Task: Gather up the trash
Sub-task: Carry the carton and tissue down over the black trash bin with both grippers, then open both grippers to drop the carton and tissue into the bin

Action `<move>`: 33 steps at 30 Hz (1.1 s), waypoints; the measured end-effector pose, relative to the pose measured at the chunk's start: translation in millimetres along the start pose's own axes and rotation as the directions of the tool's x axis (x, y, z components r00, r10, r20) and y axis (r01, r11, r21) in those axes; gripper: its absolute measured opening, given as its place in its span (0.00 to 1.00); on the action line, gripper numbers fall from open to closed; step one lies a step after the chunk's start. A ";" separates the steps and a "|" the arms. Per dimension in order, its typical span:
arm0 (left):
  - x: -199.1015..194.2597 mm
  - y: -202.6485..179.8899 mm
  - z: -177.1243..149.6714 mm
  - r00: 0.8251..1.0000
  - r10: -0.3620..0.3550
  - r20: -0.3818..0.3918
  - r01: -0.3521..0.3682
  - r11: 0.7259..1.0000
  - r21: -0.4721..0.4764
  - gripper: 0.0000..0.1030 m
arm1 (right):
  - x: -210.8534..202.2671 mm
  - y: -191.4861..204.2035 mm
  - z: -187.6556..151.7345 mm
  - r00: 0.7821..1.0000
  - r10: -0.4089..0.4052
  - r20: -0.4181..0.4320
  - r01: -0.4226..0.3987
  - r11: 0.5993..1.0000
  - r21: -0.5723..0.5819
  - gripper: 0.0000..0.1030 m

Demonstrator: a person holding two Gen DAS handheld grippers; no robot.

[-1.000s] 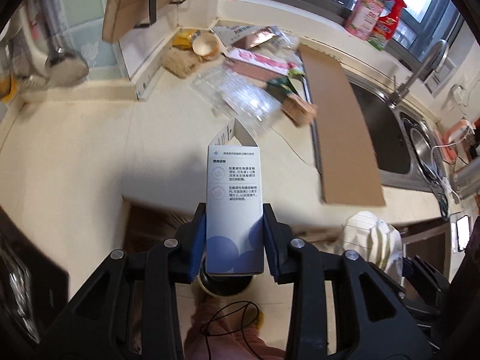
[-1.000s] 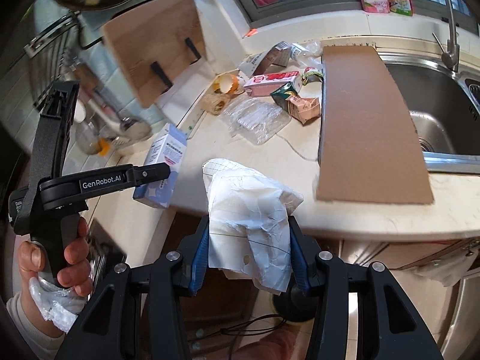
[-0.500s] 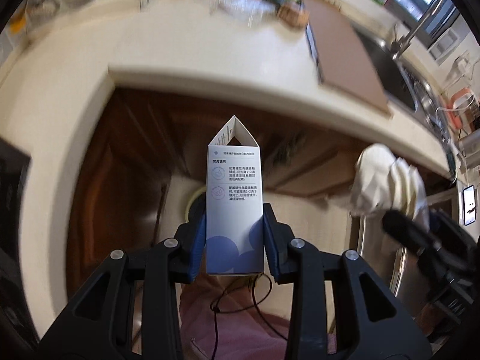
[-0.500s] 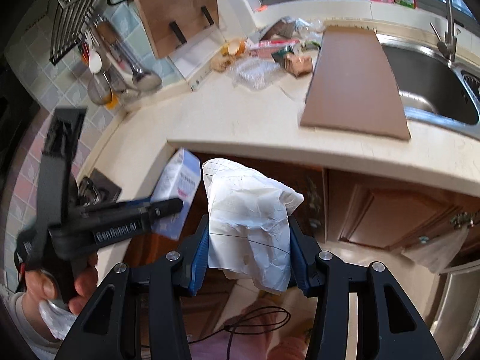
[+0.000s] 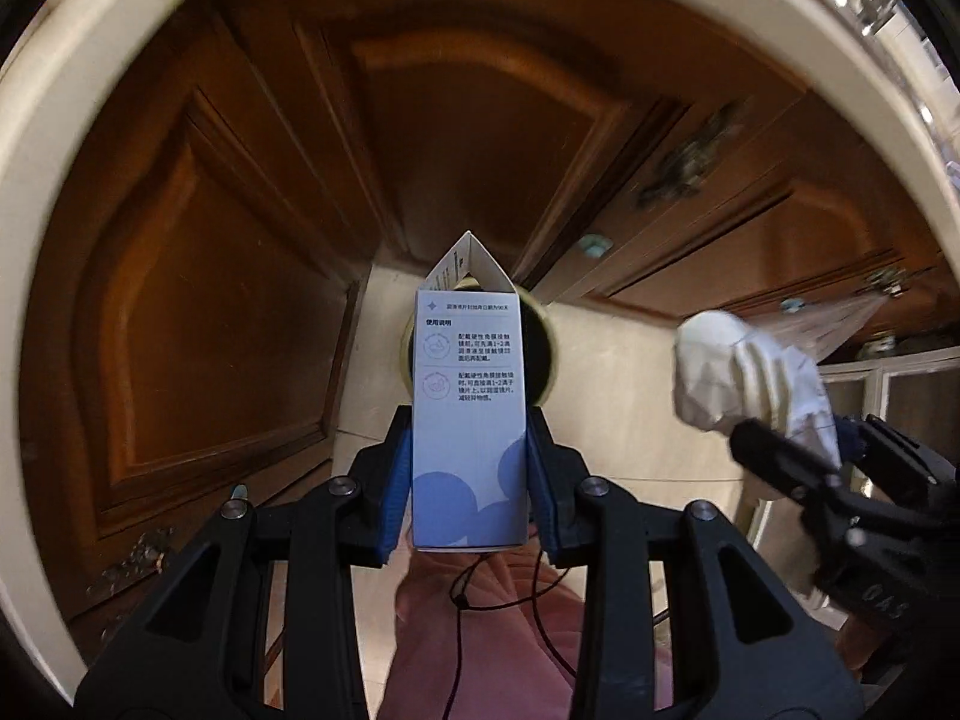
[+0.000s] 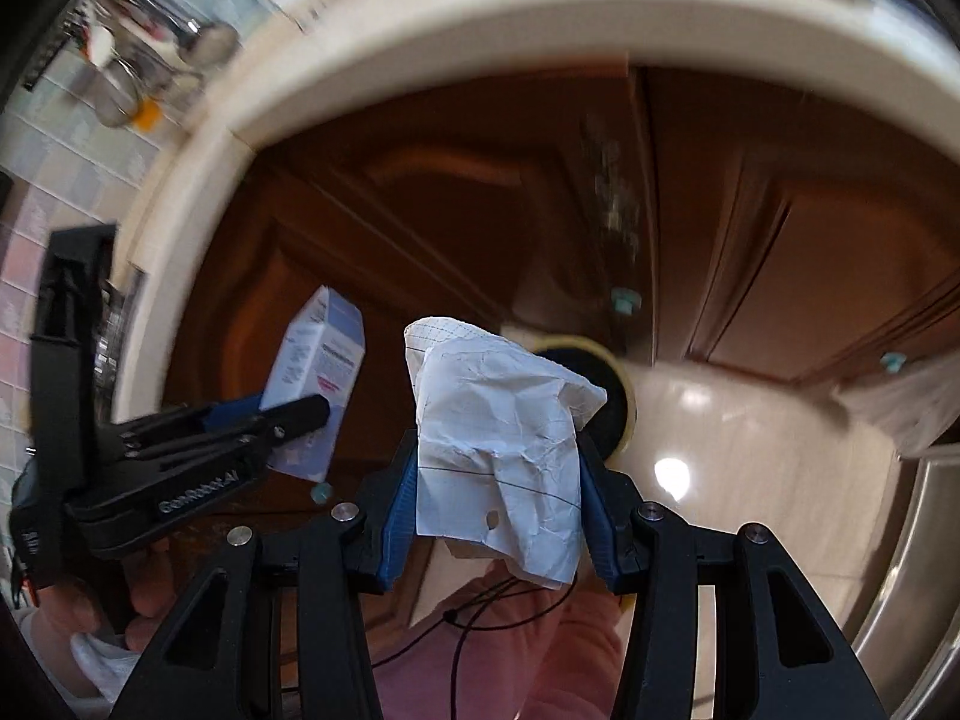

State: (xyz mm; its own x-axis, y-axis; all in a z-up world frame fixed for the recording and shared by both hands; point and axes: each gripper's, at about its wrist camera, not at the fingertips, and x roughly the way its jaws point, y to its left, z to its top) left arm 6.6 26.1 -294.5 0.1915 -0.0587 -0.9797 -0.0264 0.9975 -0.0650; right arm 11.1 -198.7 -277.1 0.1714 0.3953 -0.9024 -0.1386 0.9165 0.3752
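Left wrist view: the left gripper [image 5: 470, 480] pinches a small carton [image 5: 468, 420] directly above the round bin [image 5: 543, 354] on the floor. Right wrist view: the right gripper [image 6: 498, 504] clamps crumpled paper [image 6: 504, 438], also over the bin [image 6: 618, 414]. Judged step: disposal; next, spread each gripper above the bin's mouth.

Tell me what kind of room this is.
A home kitchen, most likely. Dark wooden cabinet doors sit under a cream countertop edge, and utensils hang on a tiled wall. A round bin stands on the floor below the held box and crumpled paper.
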 end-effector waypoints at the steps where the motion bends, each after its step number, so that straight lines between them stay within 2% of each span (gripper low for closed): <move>1: 8.6 -0.2 -1.0 1.000 0.005 -0.010 -0.005 1.000 0.002 0.30 | 14.0 -4.0 -2.8 1.000 -0.001 -0.021 0.001 1.000 0.004 0.46; 8: 73.2 6.1 2.6 0.996 0.029 -0.082 -0.027 0.999 0.027 0.30 | 107.5 -27.3 -3.7 0.989 -0.024 -0.147 0.030 0.999 0.042 0.47; 12: 94.4 6.8 9.7 0.994 0.017 -0.106 -0.012 0.999 0.043 0.31 | 148.0 -31.5 5.6 0.982 -0.045 -0.183 0.058 0.996 0.064 0.47; 14: 103.4 9.6 23.8 0.994 0.011 -0.108 -0.006 0.999 0.048 0.31 | 163.2 -35.7 10.6 0.979 -0.049 -0.196 0.064 0.995 0.072 0.48; 20: 124.1 19.4 49.8 0.993 0.004 -0.120 0.003 0.998 0.058 0.35 | 191.4 -35.3 22.1 0.967 -0.066 -0.247 0.086 0.994 0.069 0.49; 21: 126.3 20.2 51.3 0.992 0.000 -0.125 0.008 0.998 0.060 0.38 | 195.6 -35.5 24.0 0.965 -0.069 -0.252 0.090 0.993 0.072 0.51; 23: 130.2 22.6 54.2 0.992 -0.003 -0.128 0.011 0.998 0.061 0.51 | 200.9 -34.7 26.5 0.964 -0.068 -0.257 0.091 0.993 0.077 0.54; 25: 131.6 24.7 55.9 0.992 -0.004 -0.122 0.011 0.998 0.059 0.56 | 203.9 -33.1 28.5 0.963 -0.064 -0.262 0.089 0.993 0.083 0.58; 27: 134.2 25.9 55.2 0.992 -0.003 -0.127 0.010 0.998 0.055 0.57 | 208.6 -32.6 32.9 0.962 -0.065 -0.265 0.091 0.992 0.086 0.66; 33: 140.0 26.0 50.7 0.991 0.010 -0.136 -0.005 0.999 0.038 0.58 | 213.1 -27.4 35.1 0.960 -0.078 -0.271 0.104 0.991 0.084 0.68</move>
State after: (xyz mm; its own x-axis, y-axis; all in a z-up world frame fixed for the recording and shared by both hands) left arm 82.4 45.7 -423.8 0.0559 -0.0531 -0.9970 0.0100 0.9986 -0.0527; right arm 85.7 -137.4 -472.2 -0.0886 0.2913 -0.9525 -0.0376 0.9546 0.2954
